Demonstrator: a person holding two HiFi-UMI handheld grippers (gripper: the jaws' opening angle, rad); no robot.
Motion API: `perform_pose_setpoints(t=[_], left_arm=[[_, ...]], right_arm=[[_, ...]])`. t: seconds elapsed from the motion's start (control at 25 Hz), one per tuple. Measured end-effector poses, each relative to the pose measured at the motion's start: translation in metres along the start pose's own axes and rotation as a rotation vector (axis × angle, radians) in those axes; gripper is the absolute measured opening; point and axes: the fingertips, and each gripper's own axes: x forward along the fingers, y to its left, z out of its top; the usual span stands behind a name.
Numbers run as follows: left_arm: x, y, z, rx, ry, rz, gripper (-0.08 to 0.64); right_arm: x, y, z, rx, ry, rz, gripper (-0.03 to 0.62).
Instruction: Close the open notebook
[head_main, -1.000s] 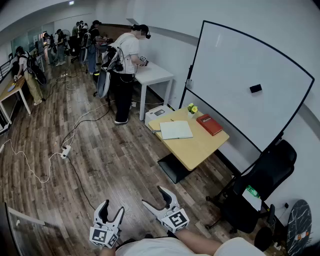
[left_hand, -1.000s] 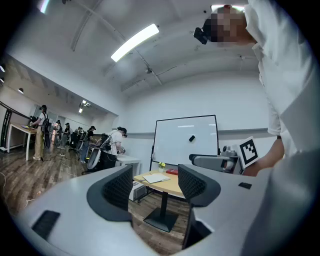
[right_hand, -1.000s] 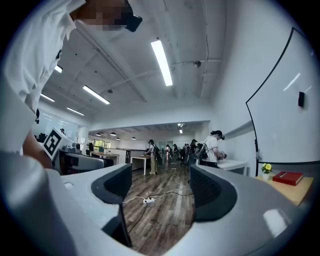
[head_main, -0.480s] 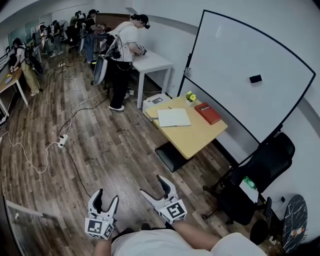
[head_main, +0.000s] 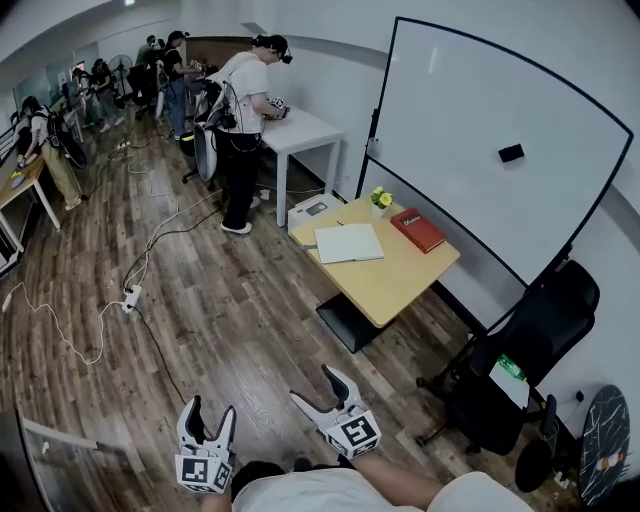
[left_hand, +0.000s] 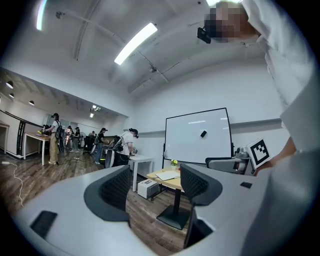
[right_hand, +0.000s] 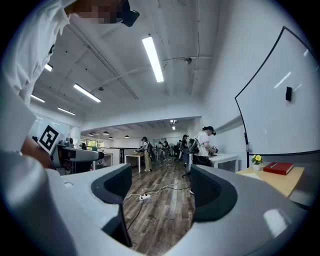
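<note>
The open notebook (head_main: 348, 243) lies flat with pale pages up on a small wooden table (head_main: 400, 290), far ahead of me across the wood floor. Beside it lie a red book (head_main: 418, 229) and a small pot of yellow flowers (head_main: 381, 199). My left gripper (head_main: 208, 410) is held low at the bottom of the head view; its jaws are opening and nothing is between them. My right gripper (head_main: 318, 386) stands open and empty next to it. In the left gripper view the notebook (left_hand: 167, 175) shows small between the jaws (left_hand: 152, 185). The right gripper view (right_hand: 162, 187) catches the red book (right_hand: 278, 168) at its right edge.
A large whiteboard (head_main: 500, 150) stands behind the table and a black office chair (head_main: 525, 350) to its right. A person (head_main: 240, 120) works at a white table (head_main: 305, 135) further back, with a white box (head_main: 310, 212) on the floor nearby. Cables and a power strip (head_main: 130, 298) cross the floor at left.
Both grippers sit slightly lower in the head view, the right one dipping a little. The view has shifted a bit towards the table. The notebook stays open.
</note>
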Motion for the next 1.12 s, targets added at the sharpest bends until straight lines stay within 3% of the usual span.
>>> perform_pose_setpoints(t=[0.28, 0.48, 0.6, 0.68, 1.12], left_arm=[[0.009, 0.016, -0.02, -0.049, 0.028, 0.015, 0.305], [0.037, 0.047, -0.026, -0.055, 0.015, 0.038, 0.305], [0.067, 0.067, -0.025, -0.02, 0.028, 0.027, 0.305], [0.09, 0.077, -0.018, -0.003, 0.023, 0.006, 0.305], [0.189, 0.184, 0.015, -0.061, 0.002, -0.041, 0.305]], right_arm=[[0.016, -0.007, -0.014, 0.023, 0.013, 0.001, 0.37], [0.046, -0.028, -0.017, 0.011, 0.014, -0.007, 0.37], [0.07, -0.047, -0.017, 0.018, 0.022, -0.021, 0.37], [0.09, -0.058, -0.017, 0.022, 0.03, -0.021, 0.37], [0.24, -0.078, -0.003, 0.017, 0.057, 0.014, 0.37]])
